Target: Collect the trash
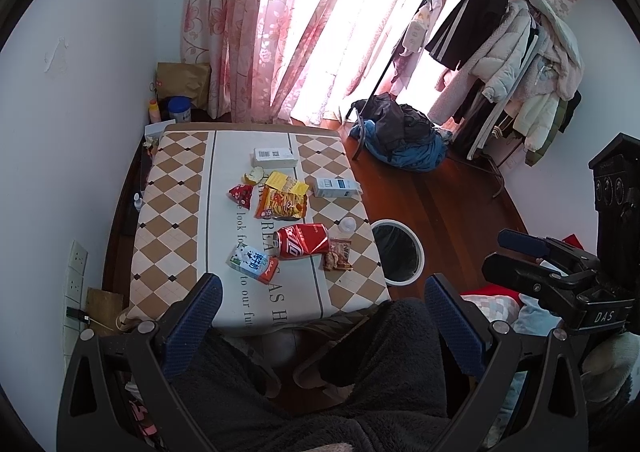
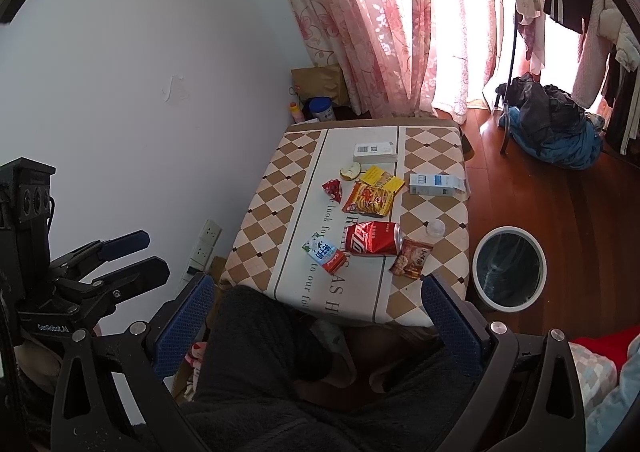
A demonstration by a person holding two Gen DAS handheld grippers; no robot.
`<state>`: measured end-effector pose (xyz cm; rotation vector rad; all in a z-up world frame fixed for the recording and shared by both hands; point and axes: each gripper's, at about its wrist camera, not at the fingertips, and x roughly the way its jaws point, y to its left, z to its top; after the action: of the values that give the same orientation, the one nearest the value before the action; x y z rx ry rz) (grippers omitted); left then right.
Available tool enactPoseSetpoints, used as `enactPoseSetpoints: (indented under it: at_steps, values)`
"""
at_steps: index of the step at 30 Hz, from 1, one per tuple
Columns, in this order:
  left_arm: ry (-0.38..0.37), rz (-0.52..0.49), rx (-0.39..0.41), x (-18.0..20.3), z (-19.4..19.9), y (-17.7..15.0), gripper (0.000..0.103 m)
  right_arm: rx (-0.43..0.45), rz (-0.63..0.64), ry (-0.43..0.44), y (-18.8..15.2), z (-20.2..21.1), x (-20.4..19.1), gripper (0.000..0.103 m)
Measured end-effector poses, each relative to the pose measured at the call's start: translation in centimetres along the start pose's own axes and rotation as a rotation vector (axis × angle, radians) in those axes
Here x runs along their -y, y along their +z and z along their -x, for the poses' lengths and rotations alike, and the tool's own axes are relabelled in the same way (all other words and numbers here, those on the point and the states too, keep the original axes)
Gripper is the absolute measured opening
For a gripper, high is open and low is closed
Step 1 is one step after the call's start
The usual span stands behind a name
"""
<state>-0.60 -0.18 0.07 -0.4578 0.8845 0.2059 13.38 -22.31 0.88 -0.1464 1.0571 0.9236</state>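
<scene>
Trash lies on a small table (image 1: pixel 172 236) (image 2: pixel 280 188) with a checked cloth: a dented red cola can (image 1: pixel 303 246) (image 2: pixel 372 239), a small milk carton (image 1: pixel 253 264) (image 2: pixel 323 252), a brown snack wrapper (image 1: pixel 338 254) (image 2: pixel 412 258), an orange noodle bag (image 1: pixel 282 204) (image 2: pixel 370 199), a red wrapper (image 1: pixel 241 196) (image 2: pixel 333 189), an apple core (image 1: pixel 254 175) (image 2: pixel 350 171) and a blue-white box (image 1: pixel 335 187) (image 2: pixel 436 185). A white bin (image 1: pixel 416 252) (image 2: pixel 476 264) stands on the floor at the table's right. My left gripper (image 1: pixel 322 302) (image 2: pixel 134 252) and right gripper (image 2: pixel 316 302) (image 1: pixel 516 256) hover open and empty before the near edge.
A white flat box (image 1: pixel 275 158) (image 2: pixel 375 152) and a clear bottle cap (image 1: pixel 347 225) (image 2: pixel 435 229) also lie on the table. The person's dark fleece-clad legs (image 1: pixel 360 372) are below. A clothes rack (image 1: pixel 500 52) and a clothes pile (image 1: pixel 400 136) stand at the right; curtains hang behind.
</scene>
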Motion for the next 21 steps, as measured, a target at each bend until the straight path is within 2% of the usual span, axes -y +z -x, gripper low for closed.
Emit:
enactPoseSetpoints:
  at_steps: [21]
  values:
    - [-0.004, -0.005, 0.001, 1.0, 0.2, 0.2, 0.103, 0.011, 0.006, -0.008, -0.3, 1.3, 0.8, 0.103]
